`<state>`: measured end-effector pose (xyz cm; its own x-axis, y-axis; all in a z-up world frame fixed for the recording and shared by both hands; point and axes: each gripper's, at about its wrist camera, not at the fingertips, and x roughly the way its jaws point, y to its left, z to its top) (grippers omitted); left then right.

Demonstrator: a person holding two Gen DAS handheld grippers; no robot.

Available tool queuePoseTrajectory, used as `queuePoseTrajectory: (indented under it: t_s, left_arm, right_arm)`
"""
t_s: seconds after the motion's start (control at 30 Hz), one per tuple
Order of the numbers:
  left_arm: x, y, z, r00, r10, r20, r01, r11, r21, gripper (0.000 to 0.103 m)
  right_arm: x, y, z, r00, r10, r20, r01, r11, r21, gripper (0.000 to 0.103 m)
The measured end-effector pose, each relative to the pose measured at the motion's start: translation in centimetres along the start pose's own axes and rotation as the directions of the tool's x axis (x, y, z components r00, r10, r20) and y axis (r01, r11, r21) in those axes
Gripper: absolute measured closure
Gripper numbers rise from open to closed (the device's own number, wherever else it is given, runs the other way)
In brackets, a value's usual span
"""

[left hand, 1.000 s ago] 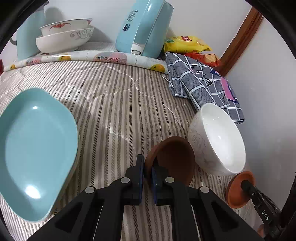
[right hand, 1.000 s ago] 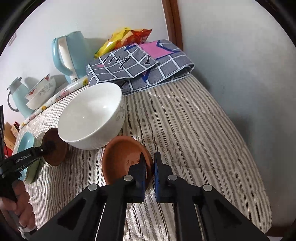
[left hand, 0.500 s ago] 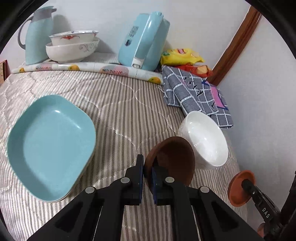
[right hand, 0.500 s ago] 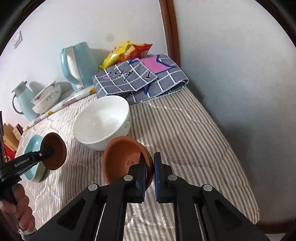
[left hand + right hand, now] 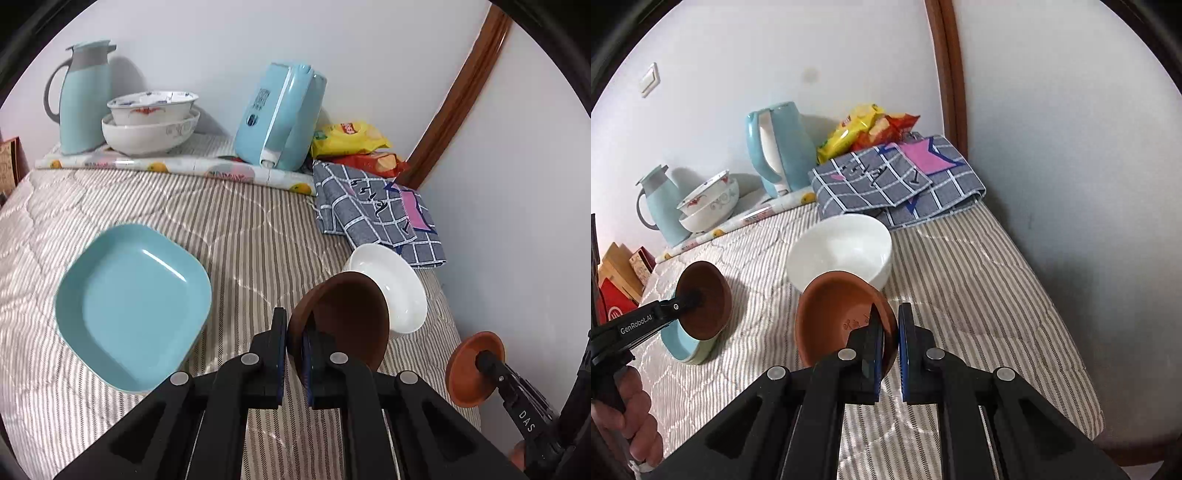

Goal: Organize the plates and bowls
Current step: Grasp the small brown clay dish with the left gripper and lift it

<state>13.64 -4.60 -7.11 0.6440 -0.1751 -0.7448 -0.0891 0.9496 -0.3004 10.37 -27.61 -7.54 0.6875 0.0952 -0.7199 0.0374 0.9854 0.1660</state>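
Observation:
My left gripper (image 5: 294, 343) is shut on the rim of a dark brown saucer (image 5: 347, 317) and holds it in the air, tilted. My right gripper (image 5: 890, 332) is shut on the rim of an orange-brown saucer (image 5: 838, 314), also held up; that saucer shows at the right in the left wrist view (image 5: 471, 369). A white bowl (image 5: 842, 251) stands on the striped bed beyond both saucers. A stack of light blue square plates (image 5: 129, 306) lies on the bed left of my left gripper.
Two patterned bowls (image 5: 151, 122) are stacked at the back wall beside a blue flask (image 5: 83, 96) and a blue kettle (image 5: 280, 114). A folded grey checked cloth (image 5: 376, 210) and snack bags (image 5: 351, 140) lie in the back right corner, by the wall.
Both grippers have risen and drawn back from the bed, each with its saucer. The blue plates and white bowl now look smaller and farther off.

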Motion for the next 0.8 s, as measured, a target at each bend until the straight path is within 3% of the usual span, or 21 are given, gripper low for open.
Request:
queuePoseTrajectory:
  t_s: [0.27,0.8]
  left_arm:
    - [-1.5,-0.1,1.2,1.000,-0.007,0.031,0.006,1.000,0.013,0.095]
    - [-0.7,-0.5,3.3,0.998,-0.036,0.045,0.036,0.999,0.020,0.095]
  right_arm:
    - [-0.8,0.8,1.2,1.000,-0.008,0.016,0.008,1.000,-0.007,0.095]
    - [0.7,1.6,4.0,0.999,-0.029,0.025,0.030,0.999,-0.036,0.095]
